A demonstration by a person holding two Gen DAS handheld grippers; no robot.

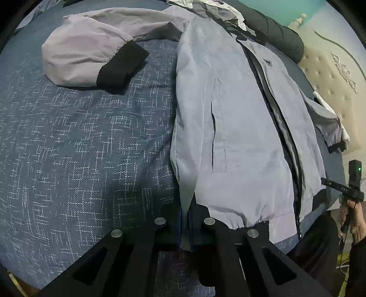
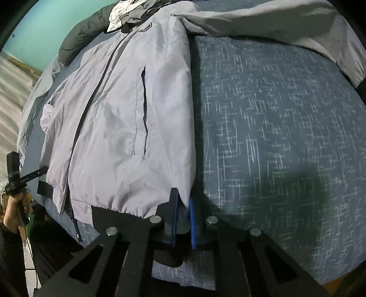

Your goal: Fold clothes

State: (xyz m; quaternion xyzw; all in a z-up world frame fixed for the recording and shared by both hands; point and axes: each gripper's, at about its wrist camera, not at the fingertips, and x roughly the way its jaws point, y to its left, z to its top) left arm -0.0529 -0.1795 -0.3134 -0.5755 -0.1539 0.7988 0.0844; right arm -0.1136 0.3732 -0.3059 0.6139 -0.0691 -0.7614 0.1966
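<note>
**Both grippers pinch the jacket's lower corners on the bed**

A pale grey jacket lies front-up on a blue bedspread patterned with fine white hatching. Its dark zip runs down the middle, with a slit pocket on either side of it.

The left gripper has its jaws drawn together on the jacket's bottom corner at the side seam, where the grey cloth narrows and drops between the fingers. That side's sleeve lies curled on the bedspread well apart from the body, its black cuff turned toward the camera.

In the right wrist view, the right gripper is clamped on the opposite bottom corner: the hem's edge sits between the two blue pads, which stand close together. How much cloth lies inside is hard to judge, since the fingers hide the tip of the corner. The other sleeve stretches across the top of that view.

Beyond the collar lies a heap of other clothes, among them a dark padded piece. A cream tufted headboard stands at the bed's far right in the left wrist view.
</note>
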